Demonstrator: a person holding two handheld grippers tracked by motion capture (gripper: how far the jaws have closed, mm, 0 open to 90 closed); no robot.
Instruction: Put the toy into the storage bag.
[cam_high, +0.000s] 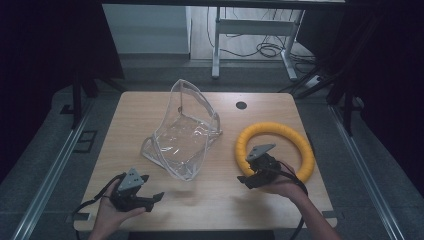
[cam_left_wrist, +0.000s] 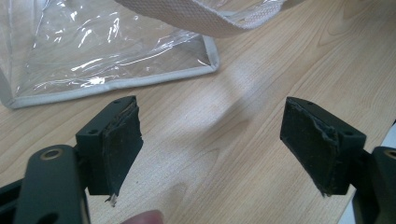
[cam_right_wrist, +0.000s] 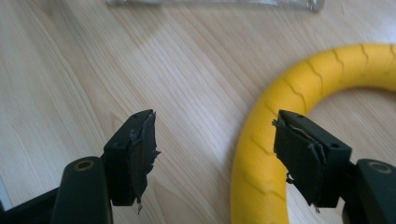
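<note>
Right hand-held gripper (cam_right_wrist: 215, 154) agape, yellow ring (cam_right_wrist: 261, 154) cropped

A light wooden table (cam_high: 210, 200) with rounded corners has a small round black port (cam_high: 241, 105) near its far edge. On either side, 2 metal rails (cam_high: 50, 172) run along the grey floor (cam_high: 400, 200). A dark square frame (cam_high: 85, 141) lies on the floor just beside the left rail. Beyond the table stands a white desk frame (cam_high: 216, 50), with black cables (cam_high: 265, 49) looped on the floor between its 2 legs. Dark curtains (cam_high: 50, 40) hang at both sides.
</note>
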